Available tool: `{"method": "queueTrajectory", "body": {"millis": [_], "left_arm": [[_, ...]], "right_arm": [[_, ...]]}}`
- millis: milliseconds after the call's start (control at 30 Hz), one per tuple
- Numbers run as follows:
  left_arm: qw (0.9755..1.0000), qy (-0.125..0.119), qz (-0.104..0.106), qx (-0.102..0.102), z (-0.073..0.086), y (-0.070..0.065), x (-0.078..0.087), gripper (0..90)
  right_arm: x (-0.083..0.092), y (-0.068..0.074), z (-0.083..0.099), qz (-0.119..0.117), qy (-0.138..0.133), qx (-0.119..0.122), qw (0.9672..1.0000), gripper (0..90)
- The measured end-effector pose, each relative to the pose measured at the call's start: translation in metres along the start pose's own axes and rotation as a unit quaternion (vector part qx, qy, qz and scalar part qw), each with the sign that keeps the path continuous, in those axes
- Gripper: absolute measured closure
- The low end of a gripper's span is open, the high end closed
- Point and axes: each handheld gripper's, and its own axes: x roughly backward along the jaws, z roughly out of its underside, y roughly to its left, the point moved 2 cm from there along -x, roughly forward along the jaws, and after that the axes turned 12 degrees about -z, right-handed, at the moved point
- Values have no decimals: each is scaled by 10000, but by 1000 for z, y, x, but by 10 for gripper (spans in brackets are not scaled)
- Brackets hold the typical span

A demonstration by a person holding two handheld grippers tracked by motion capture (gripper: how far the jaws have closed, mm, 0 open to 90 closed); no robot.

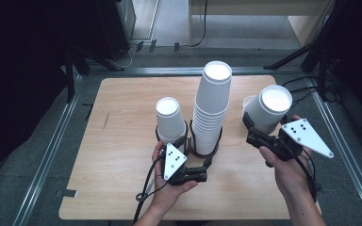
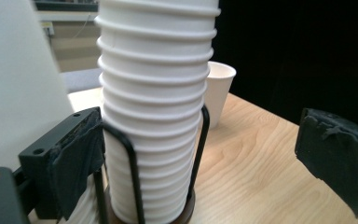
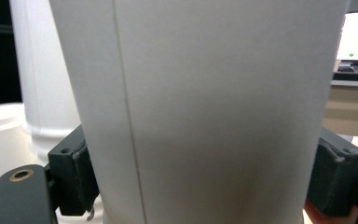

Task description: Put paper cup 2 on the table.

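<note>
Nearest the viewer, the left gripper [image 1: 195, 175] lies low over the table [image 1: 122, 188], its jaws spread wide and empty; in the left gripper view the tall stack [image 2: 154, 107] in its wire holder [image 2: 133, 177] stands between the two pads without touching either. At about 3 o'clock from it, the right gripper [image 1: 254, 129] is clamped on the wall of one inverted cup [image 1: 269, 109], base uppermost, carried clear of the table; the right gripper view shows both pads pressed against the cup's sides. The cup's long axis runs near vertical, tilted slightly. The relation on which the coming move probably turns: the tall stack's top [image 1: 217, 71] lies at roughly 10 o'clock from the held cup and above it, so, if the cup is meant for that stack, it would have to rise and travel leftward before it could be set down over the top; the right hand [image 1: 287, 169] is the one bearing it, the left hand [image 1: 169, 181] is nearer the holder. Count: one tall stack at centre; one short stack [image 1: 169, 120] at its 9 o'clock, in a second holder [image 1: 181, 139]; one held cup; one upright cup [image 1: 248, 102] partly hidden behind it; two grippers.
</note>
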Motion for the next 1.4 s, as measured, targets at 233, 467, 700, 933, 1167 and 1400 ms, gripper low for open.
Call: {"method": "queueTrajectory", "body": {"millis": [233,467,700,933,1167,1400], "left_arm": [[9999,133,73,32,13,9,18,11],[9996,266,-8,69,22,24,27,11],[9991,389,-25,174,26,34,27,11],[9991,370,34,210,24,32,29,11],[9984,470,67,301,24,37,28,12],[9975,561,206,377,21,36,29,12]], "right_arm": [[9,11,34,68,186,197,9996,138],[15,12,71,132,527,69,9985,138],[17,12,93,218,771,260,9964,137],[15,16,115,252,1074,519,9925,137],[9,29,126,205,1246,979,9872,137],[6,45,138,144,1440,1462,9786,136]]}}
